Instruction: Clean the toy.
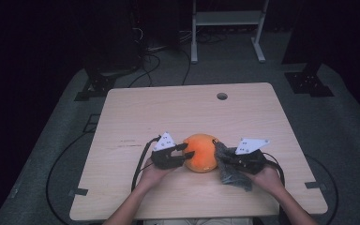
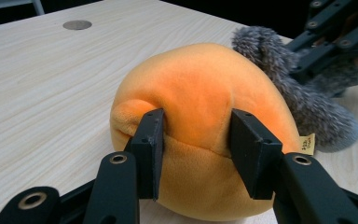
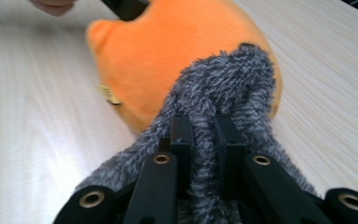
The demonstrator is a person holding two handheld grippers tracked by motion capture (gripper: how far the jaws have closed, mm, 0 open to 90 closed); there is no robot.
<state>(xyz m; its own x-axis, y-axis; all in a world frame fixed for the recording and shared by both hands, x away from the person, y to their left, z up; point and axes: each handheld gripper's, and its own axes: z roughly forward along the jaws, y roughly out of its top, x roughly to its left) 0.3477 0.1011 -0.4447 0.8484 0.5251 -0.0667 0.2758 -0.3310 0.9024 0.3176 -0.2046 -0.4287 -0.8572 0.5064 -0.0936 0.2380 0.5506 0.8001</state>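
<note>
Two grips on at mid-table. Left gripper pinches the orange plush ball; right gripper is clamped on the grey fuzzy cloth draped against the ball's side. Likely wiping or covering: next, drag the cloth across while the ball is held steady.

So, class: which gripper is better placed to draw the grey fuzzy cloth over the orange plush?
Right. The right gripper already pinches the grey fuzzy cloth; the left gripper clamps the orange plush, steadying it.
</note>
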